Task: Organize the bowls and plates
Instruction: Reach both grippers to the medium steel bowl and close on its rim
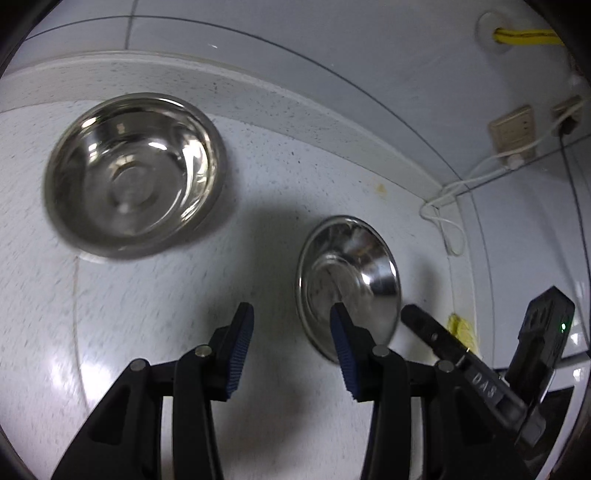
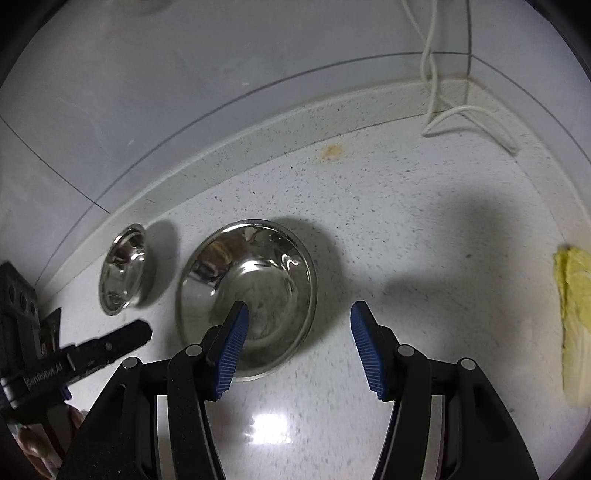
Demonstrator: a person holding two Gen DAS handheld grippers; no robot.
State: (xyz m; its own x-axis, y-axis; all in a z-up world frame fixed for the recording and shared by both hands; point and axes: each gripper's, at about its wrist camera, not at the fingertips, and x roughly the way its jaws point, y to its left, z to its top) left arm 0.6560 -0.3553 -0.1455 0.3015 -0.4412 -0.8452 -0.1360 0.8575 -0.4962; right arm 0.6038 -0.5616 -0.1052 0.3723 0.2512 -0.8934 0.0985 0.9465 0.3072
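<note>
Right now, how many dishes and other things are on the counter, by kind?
Steel bowl: 1
Steel plate: 1
Yellow cloth: 1
White cable: 1
Total: 4

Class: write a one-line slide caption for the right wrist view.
Open right hand-held gripper above a steel bowl on the speckled counter.

Under me lies a white speckled tabletop [image 2: 406, 229], with a raised speckled ledge [image 2: 295, 122] along the pale tiled wall [image 2: 184, 92]. A brownish stain [image 2: 332, 152] marks the tabletop near that ledge. White cables [image 2: 476, 114] hang down in the corner. A yellow cloth [image 2: 574, 325] lies at my right. Beige wall sockets [image 1: 513, 127] and a yellow hose [image 1: 528, 36] sit higher up.
</note>
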